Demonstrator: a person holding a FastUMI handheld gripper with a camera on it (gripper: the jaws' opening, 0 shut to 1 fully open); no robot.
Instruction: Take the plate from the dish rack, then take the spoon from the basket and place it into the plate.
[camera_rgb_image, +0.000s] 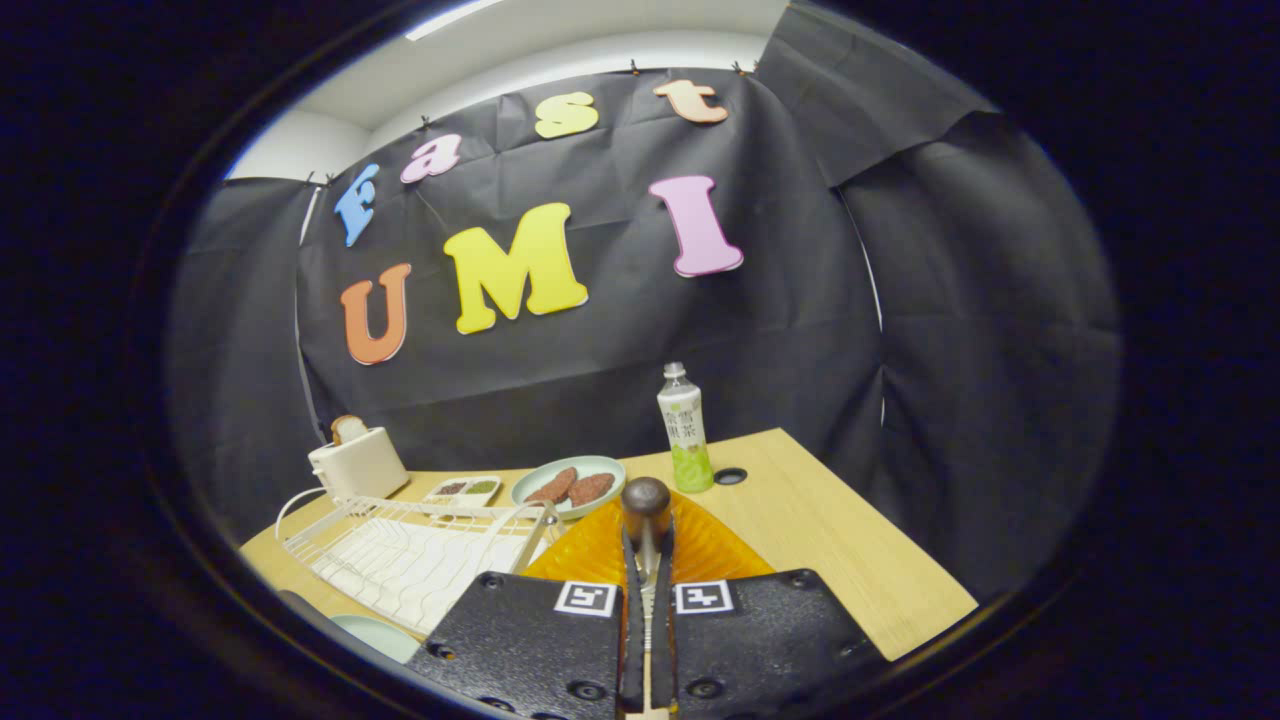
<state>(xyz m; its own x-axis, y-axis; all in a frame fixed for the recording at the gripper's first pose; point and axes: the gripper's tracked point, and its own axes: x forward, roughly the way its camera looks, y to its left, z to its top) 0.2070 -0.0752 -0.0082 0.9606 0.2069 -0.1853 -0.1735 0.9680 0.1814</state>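
Observation:
My gripper (647, 545) is shut on a spoon (646, 497). Its thin metal shaft runs between the two fingers, and its dark rounded end sticks out just ahead of the fingertips. Under the fingers and the spoon lies an orange ribbed plate (710, 550) on the wooden table; whether the spoon touches it I cannot tell. The white wire dish rack (400, 550) stands to the left of the fingers, with no plate standing in it.
Beyond the orange plate are a pale green plate with brown food (570, 485), a green drink bottle (685, 430) and a small white condiment tray (462, 489). A white toaster (355, 460) stands behind the rack. Another pale plate (375, 635) lies beside the rack's near end.

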